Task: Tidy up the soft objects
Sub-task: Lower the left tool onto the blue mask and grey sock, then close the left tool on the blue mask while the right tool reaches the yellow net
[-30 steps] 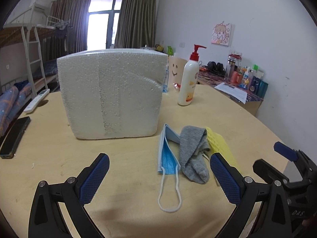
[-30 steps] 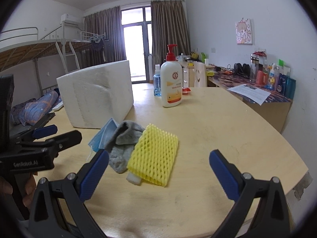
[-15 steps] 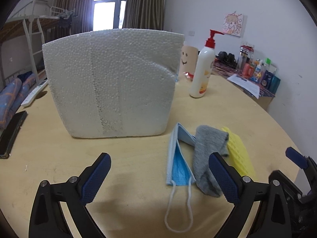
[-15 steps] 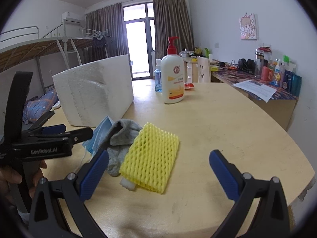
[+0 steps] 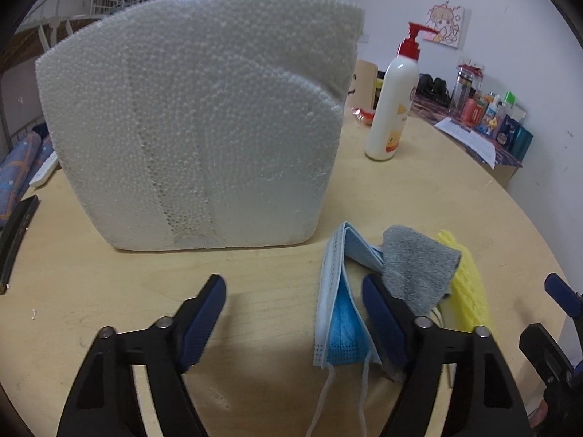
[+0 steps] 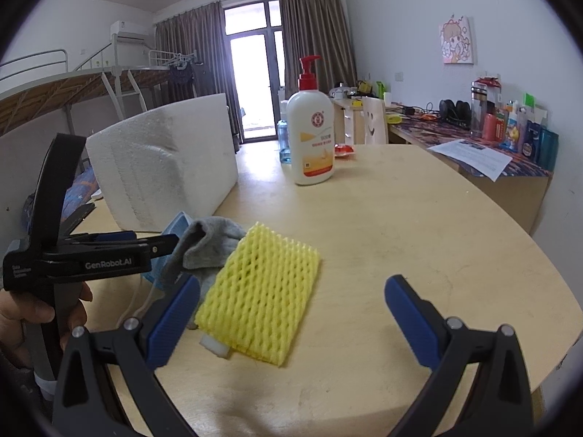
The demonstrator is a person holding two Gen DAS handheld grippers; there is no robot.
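A blue face mask (image 5: 337,313), a grey sock (image 5: 419,273) and a yellow foam net (image 5: 464,291) lie side by side on the round wooden table (image 5: 109,291). My left gripper (image 5: 293,320) is open and low over the table, its right finger beside the mask and over the sock's near end. In the right wrist view the yellow net (image 6: 260,291) lies between the fingers of my open right gripper (image 6: 291,313), with the sock (image 6: 207,244) behind it and the left gripper (image 6: 120,251) at the left.
A large white styrofoam block (image 5: 204,120) stands just behind the soft things. A white pump bottle (image 5: 393,102) stands further back. A phone (image 5: 14,233) and a remote lie at the table's left edge. A cluttered desk (image 6: 492,145) is at the right wall.
My left gripper has moved forward and down toward the mask and sock, and its fingers have narrowed. My right gripper has edged closer to the yellow net.
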